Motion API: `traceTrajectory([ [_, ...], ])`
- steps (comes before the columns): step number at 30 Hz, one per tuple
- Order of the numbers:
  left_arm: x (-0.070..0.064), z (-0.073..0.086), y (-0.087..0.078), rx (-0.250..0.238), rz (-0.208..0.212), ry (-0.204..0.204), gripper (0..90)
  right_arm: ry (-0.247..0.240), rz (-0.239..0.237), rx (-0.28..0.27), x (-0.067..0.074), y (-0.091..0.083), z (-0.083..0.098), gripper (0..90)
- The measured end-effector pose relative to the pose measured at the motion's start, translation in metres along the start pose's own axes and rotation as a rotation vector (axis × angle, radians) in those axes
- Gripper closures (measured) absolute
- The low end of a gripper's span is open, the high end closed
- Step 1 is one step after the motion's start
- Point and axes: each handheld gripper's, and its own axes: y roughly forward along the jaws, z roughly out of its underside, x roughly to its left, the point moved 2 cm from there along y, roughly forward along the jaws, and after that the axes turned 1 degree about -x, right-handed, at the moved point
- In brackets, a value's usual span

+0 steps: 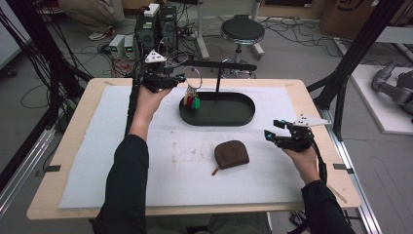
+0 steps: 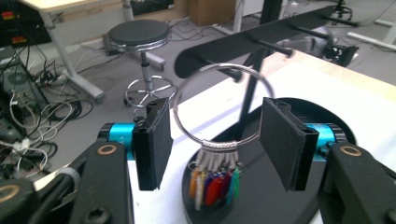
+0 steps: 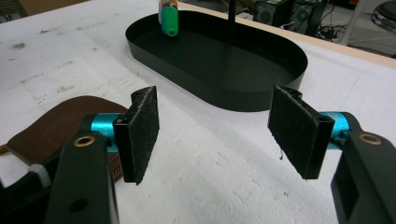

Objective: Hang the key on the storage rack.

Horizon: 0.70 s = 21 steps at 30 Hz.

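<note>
Key ring [image 2: 219,105] with coloured tags [image 2: 214,184] hanging from a peg of the black rack [image 1: 217,65], over the 9 o'clock end of the oval black tray [image 1: 234,119], toward 12 o'clock on the white mat [image 1: 122,165]. Left gripper [image 2: 215,135] at the ring, pads spread either side, not pressing. Brown pouch [image 1: 232,154] lying at 6 o'clock of the tray. Right gripper [image 3: 215,130] at 3 o'clock of the pouch, jaws wide apart, nothing between

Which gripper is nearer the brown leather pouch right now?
Right. The right gripper hovers just beside the brown leather pouch; the left gripper is far off, at the silver key ring on the rack.
</note>
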Motion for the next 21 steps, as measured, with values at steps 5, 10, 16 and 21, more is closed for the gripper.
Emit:
traceTrajectory([
  [5,-0.015,0.011,-0.023,-0.020,0.061,0.036,38.9,-0.007,-0.001,0.002,0.002,0.000,-0.001,34.8],
  [10,-0.033,0.028,-0.049,-0.051,0.095,0.052,31.6,-0.016,0.001,0.005,0.003,0.001,-0.001,34.8],
  [16,-0.049,0.050,-0.078,-0.049,0.116,0.068,30.2,-0.009,0.006,0.007,0.003,-0.001,-0.001,34.8],
  [21,-0.053,0.073,-0.097,-0.048,0.126,0.050,26.8,-0.014,0.012,0.014,0.005,0.000,-0.001,34.8],
])
